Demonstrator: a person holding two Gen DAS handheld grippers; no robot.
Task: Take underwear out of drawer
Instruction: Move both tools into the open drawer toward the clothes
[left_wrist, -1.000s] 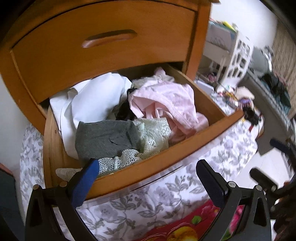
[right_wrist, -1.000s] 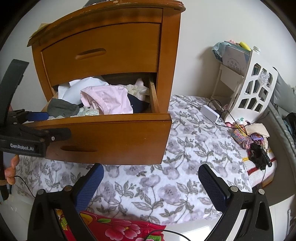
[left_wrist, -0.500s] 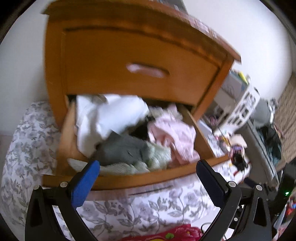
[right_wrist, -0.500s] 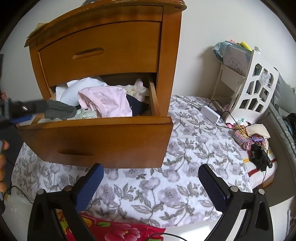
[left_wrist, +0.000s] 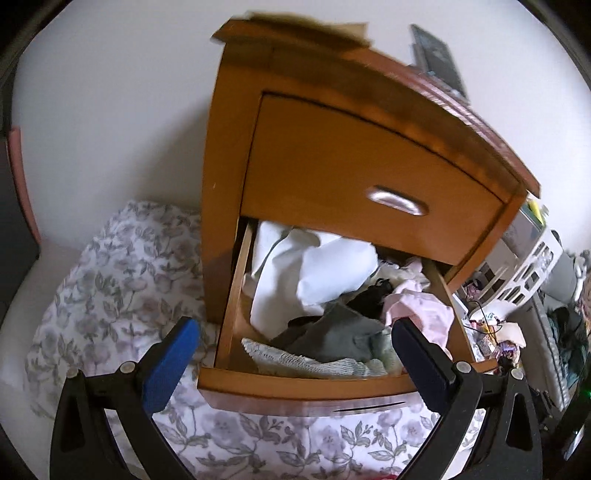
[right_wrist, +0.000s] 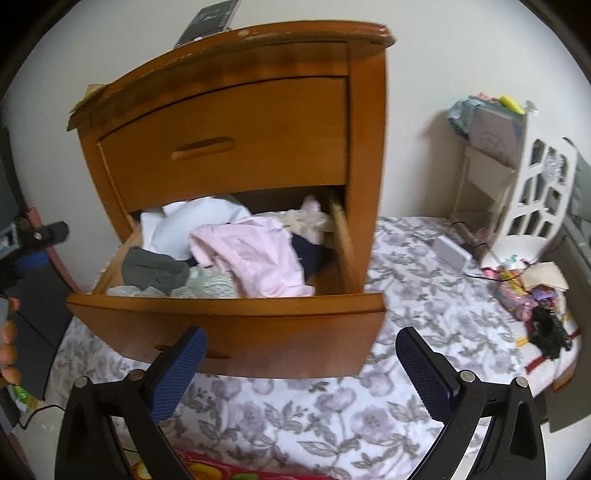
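Left gripper (left_wrist: 295, 345) fingers spread, empty; right gripper (right_wrist: 301, 354) likewise.

No legible text, label, brand, number or sign in either wrist view, dark flat object atop nightstand (right_wrist: 236, 122) too blurred to read

A home bedroom. A wooden nightstand (right_wrist: 236, 155) stands on a bed with a floral sheet (right_wrist: 417, 280), its lower drawer (right_wrist: 229, 325) pulled open and stuffed with clothes (right_wrist: 251, 254). At the right of the frame a white lattice rack (right_wrist: 535, 195) leans against the plain wall, with small clutter (right_wrist: 528, 295) scattered below it.
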